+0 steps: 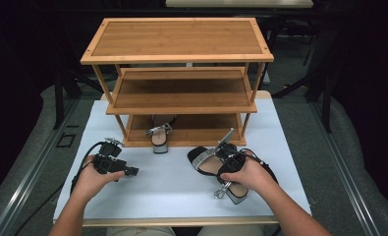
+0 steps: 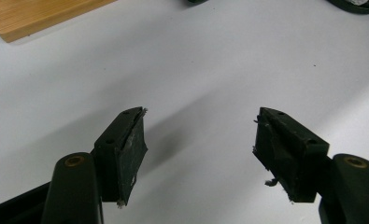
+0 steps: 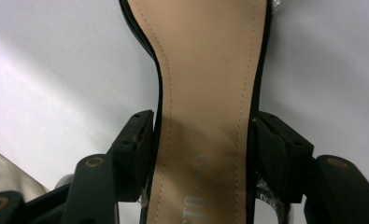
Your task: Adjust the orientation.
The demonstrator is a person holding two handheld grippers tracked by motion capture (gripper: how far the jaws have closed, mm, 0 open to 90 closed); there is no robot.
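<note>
Sandal [image 1: 208, 161] lies on the white table [image 1: 172, 182] in front of the wooden rack [image 1: 179, 78], and the right gripper [image 3: 203, 154] straddles its tan insole at the waist, both pads touching its black edges, so the jaws are clamped on it. Left gripper [image 2: 198, 144] hovers over bare table with its jaws spread and nothing between them. Another sandal [image 1: 160, 135] sits on the rack's bottom shelf.

Faint "TO" on sandal insole [image 3: 205, 140]
</note>
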